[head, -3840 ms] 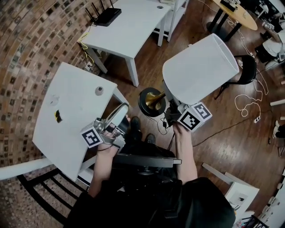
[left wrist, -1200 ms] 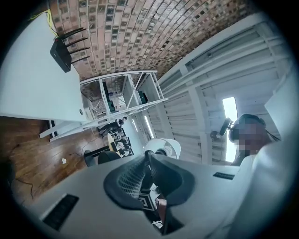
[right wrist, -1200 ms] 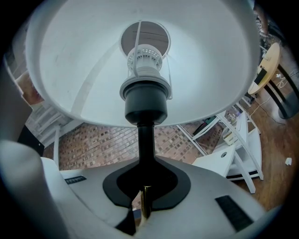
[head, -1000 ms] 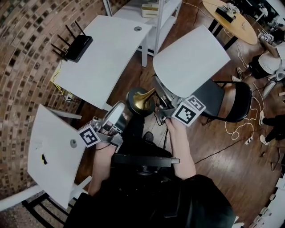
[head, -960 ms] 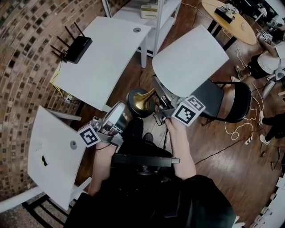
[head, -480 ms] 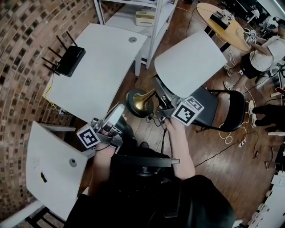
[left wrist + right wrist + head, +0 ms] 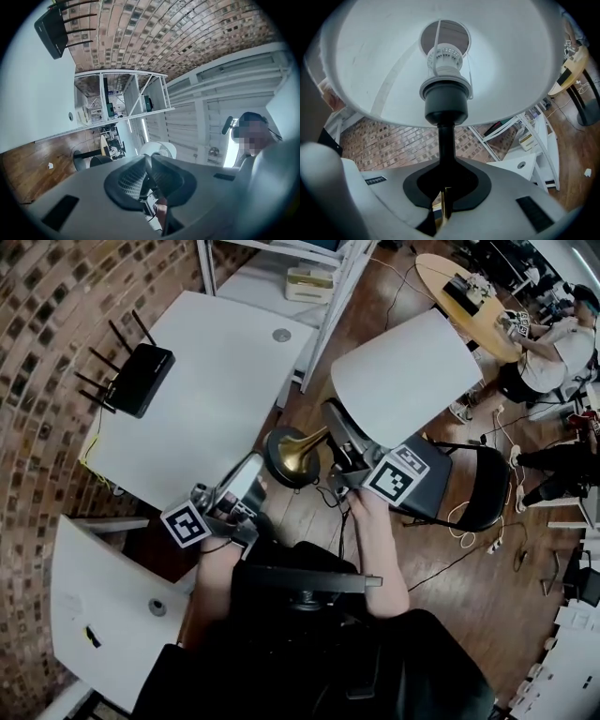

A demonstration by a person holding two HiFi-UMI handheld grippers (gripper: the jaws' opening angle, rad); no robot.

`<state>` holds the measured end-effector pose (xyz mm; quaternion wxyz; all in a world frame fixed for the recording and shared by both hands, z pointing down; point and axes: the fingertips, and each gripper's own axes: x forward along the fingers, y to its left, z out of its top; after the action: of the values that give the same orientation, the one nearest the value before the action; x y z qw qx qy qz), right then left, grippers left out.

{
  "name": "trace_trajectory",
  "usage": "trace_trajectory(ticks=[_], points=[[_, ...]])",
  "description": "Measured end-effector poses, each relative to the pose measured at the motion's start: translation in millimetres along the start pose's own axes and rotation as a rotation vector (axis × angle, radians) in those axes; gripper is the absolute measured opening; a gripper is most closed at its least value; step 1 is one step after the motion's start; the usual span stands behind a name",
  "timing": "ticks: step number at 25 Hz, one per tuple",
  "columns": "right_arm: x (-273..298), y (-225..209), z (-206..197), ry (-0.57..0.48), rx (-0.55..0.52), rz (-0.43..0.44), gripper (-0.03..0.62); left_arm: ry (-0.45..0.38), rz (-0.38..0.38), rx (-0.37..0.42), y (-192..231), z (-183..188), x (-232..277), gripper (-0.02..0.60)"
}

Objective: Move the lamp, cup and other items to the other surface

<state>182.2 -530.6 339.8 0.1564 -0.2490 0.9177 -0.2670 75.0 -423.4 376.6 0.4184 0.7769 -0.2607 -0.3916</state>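
Small table (image 7: pixel 94 601) lower left, big white table (image 7: pixel 216 399) with router (image 7: pixel 139 379) ahead, brick wall (image 7: pixel 37 343) behind. Left gripper (image 7: pixel 232 504) clamped on cup (image 7: pixel 240 484), right gripper (image 7: pixel 337 451) clamped on stem of tipped lamp (image 7: pixel 403 381), both over wood floor (image 7: pixel 469 587) near big table

White rectangular table (image 7: pixel 220 399) mostly bare; black antennaed router (image 7: pixel 138 381) sits by its left edge, white shelving (image 7: pixel 262 282) flanks its far corner.
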Motion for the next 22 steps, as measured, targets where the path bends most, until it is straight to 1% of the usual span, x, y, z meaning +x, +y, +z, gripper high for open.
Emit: trace_trajectory(ticks=[4, 7, 11, 15, 18, 22], points=[[16, -10, -1, 0.000, 0.014, -0.008, 0.031, 0.018, -0.003, -0.016, 16, 16, 11, 0.044], [27, -21, -1, 0.008, 0.006, -0.027, 0.031, 0.023, 0.012, -0.031, 28, 25, 16, 0.044], [37, -38, 4, 0.007, 0.018, -0.021, 0.031, 0.020, 0.043, -0.032, 43, 33, 25, 0.044], [50, -64, 15, 0.013, 0.034, 0.004, 0.031, 0.003, 0.079, -0.016, 59, 39, 44, 0.044], [61, -88, 27, 0.030, 0.044, 0.033, 0.031, -0.030, 0.106, -0.007, 71, 44, 67, 0.044], [73, -120, 56, 0.055, 0.036, 0.085, 0.031, -0.063, 0.133, 0.027, 82, 46, 110, 0.044]])
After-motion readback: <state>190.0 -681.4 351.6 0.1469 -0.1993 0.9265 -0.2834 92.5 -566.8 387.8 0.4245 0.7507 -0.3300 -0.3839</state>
